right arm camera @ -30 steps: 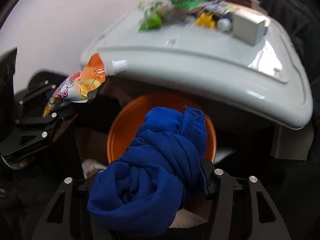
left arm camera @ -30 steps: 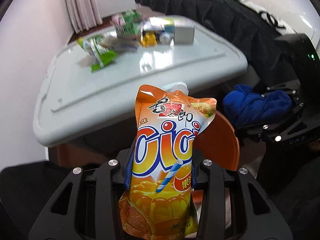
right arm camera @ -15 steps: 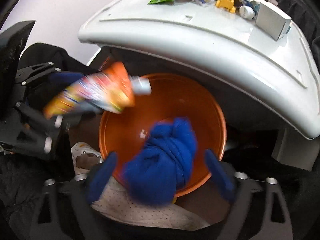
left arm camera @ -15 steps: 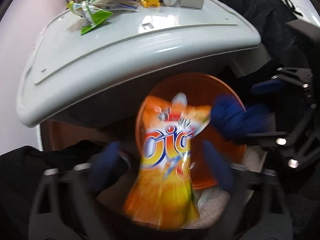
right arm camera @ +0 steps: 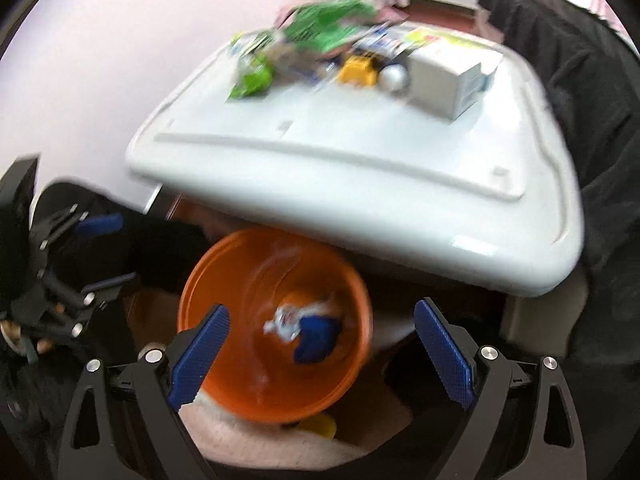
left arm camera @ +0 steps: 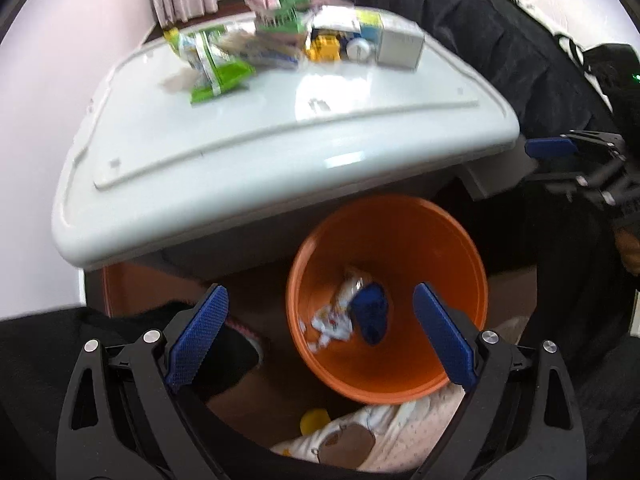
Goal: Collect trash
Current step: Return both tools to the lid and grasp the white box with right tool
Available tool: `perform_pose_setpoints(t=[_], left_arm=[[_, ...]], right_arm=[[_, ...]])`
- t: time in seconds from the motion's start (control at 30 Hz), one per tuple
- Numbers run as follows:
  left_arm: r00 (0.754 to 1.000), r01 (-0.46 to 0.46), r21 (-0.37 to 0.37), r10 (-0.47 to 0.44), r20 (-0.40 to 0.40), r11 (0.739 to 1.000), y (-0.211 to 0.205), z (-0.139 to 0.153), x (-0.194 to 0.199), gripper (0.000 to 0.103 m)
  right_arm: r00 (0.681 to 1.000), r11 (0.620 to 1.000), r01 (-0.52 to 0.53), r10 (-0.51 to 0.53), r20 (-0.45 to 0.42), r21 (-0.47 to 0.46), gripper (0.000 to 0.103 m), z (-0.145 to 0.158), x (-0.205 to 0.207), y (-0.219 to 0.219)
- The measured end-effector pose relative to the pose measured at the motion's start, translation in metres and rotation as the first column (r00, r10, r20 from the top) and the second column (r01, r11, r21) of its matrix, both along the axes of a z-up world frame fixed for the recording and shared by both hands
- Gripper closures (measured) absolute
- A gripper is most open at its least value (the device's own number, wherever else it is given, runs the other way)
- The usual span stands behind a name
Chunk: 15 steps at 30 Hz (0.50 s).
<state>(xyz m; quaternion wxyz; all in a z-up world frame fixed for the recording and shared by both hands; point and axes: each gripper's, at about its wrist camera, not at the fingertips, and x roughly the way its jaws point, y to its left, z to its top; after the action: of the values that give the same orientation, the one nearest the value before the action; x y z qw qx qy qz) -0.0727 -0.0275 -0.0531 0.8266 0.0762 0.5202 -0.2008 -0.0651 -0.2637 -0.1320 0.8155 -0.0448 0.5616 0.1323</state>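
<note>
An orange bin [left arm camera: 460,248] stands on the floor under the white table's front edge; it also shows in the right wrist view [right arm camera: 224,376]. Inside lie a blue cloth [left arm camera: 372,312] and a crumpled pouch [left arm camera: 336,320], also seen in the right wrist view as the cloth [right arm camera: 316,338] and the pouch [right arm camera: 286,322]. My left gripper [left arm camera: 320,334] is open and empty above the bin. My right gripper [right arm camera: 322,346] is open and empty above the bin. Trash remains on the table: a green wrapper [left arm camera: 216,70], a yellow item [left arm camera: 326,48] and a white box [left arm camera: 400,44].
The white table [left arm camera: 240,152] overhangs the bin. A black sofa [left arm camera: 500,32] lies behind and to the right. The right gripper [left arm camera: 588,168] shows at the left view's right edge; the left gripper [right arm camera: 76,264] at the right view's left edge. Slippered feet [left arm camera: 360,436] stand below.
Both grippers opened. The orange pouch and the blue cloth dropped into the orange bin. Both grippers tilted down over the bin and then lifted a little.
</note>
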Motion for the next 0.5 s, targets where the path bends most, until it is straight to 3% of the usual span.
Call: perform_pose_setpoints(t=[0.13,0.37,0.5], left_arm=[[0.999,-0.021,-0.014,0.021,0.05,1.0,0.0,0.014,0.022,0.012],[0.976,-0.077,0.082,0.059,0.209,0.994,-0.013,0.032,0.074,0.012],[0.944,-0.137,0.134,0.088,0.318,0.981,-0.018,0.027,0.091,0.012]], right_arm=[[0.996,0.998,0.053,-0.051,0.079,-0.019,0.011,0.015,0.036,-0.011],[0.965,0.979,0.203,-0.196,0.175,-0.02,0.008,0.028,0.119,-0.038],[0.918,0.93,0.354,-0.366,0.156,0.097,0.006,0.026,0.158,-0.055]])
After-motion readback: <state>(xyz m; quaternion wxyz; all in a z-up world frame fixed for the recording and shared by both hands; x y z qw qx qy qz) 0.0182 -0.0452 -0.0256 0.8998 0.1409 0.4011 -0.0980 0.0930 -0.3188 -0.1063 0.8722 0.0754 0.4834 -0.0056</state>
